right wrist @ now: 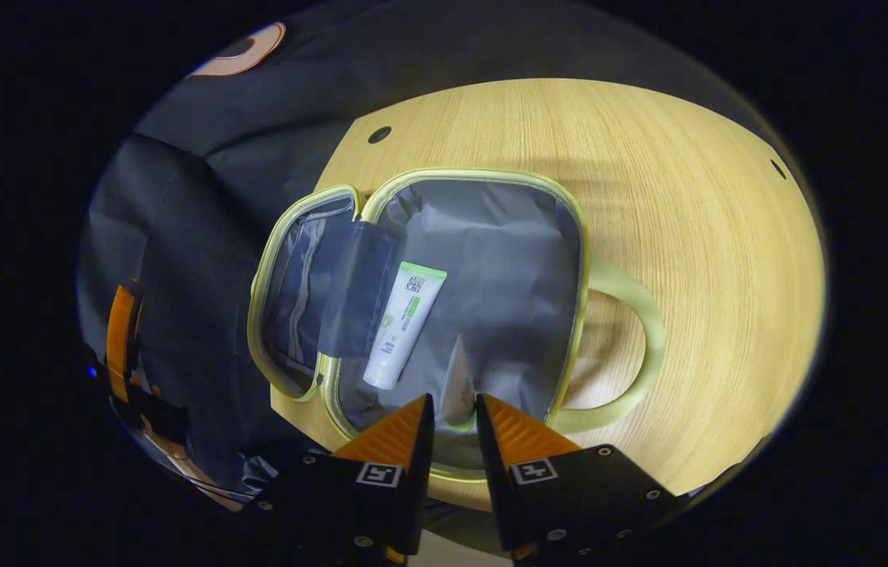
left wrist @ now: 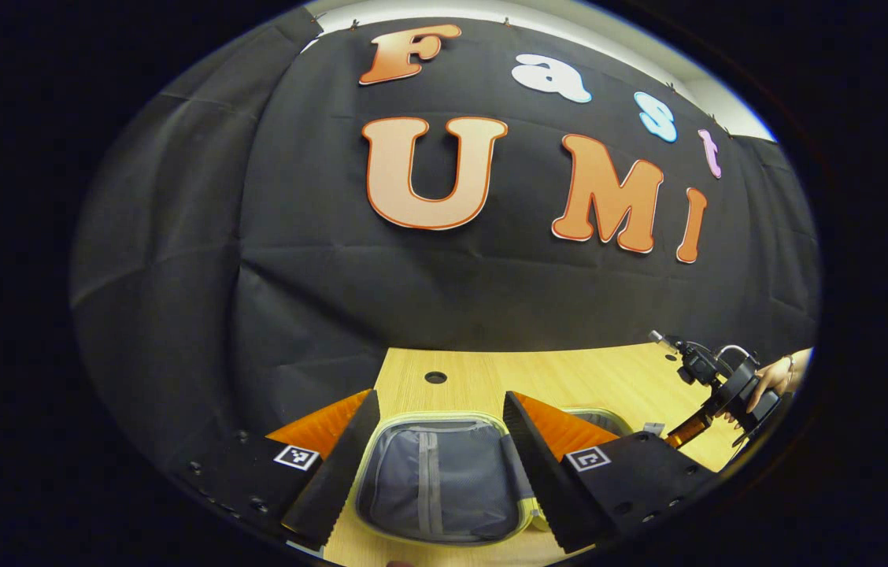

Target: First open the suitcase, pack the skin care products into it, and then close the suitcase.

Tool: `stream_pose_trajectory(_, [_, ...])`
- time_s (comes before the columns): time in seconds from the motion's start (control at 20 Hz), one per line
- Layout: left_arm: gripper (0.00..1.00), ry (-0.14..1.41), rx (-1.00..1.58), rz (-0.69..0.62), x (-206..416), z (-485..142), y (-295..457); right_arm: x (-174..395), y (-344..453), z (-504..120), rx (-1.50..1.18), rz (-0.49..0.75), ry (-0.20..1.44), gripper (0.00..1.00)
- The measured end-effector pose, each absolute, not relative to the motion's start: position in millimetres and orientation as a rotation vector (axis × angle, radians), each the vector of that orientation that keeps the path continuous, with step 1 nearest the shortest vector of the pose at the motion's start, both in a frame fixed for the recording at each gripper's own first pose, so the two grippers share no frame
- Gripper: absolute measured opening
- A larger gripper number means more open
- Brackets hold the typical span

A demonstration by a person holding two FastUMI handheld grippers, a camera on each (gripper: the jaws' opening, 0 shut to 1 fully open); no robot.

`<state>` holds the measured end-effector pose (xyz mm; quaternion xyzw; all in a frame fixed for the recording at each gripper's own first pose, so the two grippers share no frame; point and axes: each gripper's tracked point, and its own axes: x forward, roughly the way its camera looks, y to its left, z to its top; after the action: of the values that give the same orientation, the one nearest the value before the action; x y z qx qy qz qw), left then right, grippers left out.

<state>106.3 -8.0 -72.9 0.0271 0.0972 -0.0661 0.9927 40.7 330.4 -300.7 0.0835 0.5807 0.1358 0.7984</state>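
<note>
The small yellow-green suitcase [right wrist: 582, 260] lies open on the wooden table, its lid [right wrist: 294, 307] folded out to the left in the right gripper view. A white and green tube [right wrist: 405, 324] lies in the grey-lined main half. My right gripper [right wrist: 453, 399] hovers over the near rim, shut on a second, pale tube [right wrist: 457, 378] that points down into the case. My left gripper [left wrist: 440, 398] stands open above the lid's grey mesh lining [left wrist: 444, 480], holding nothing. Farther right in the left gripper view is the right gripper [left wrist: 719, 398], held by a hand [left wrist: 778, 376].
The case's loop handle [right wrist: 645, 331] rests on the table [right wrist: 688, 197] to the right. A cable hole [left wrist: 435, 377] sits near the table's back edge. Black cloth walls close off the back and left. The left gripper [right wrist: 121, 339] shows at the left edge of the right gripper view.
</note>
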Motion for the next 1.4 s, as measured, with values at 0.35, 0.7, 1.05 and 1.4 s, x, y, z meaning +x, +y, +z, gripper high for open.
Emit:
stream_pose_trajectory(0.35, [0.98,0.29,-0.036,-0.076,114,-109,37,46,329,-271,0.173,0.329,1.106,0.96])
stream_pose_trajectory(0.7, [0.98,0.44,-0.423,-0.079,151,-187,132,27,318,-234,0.208,0.335,1.035,0.95])
stream_pose_trajectory(1.05, [0.97,0.527,-0.807,-0.064,190,-266,174,26,300,-223,0.251,0.276,1.034,0.96])
stream_pose_trajectory(1.4, [0.95,0.587,-0.976,-0.073,202,-313,166,27,296,-219,0.314,0.246,1.029,0.96])
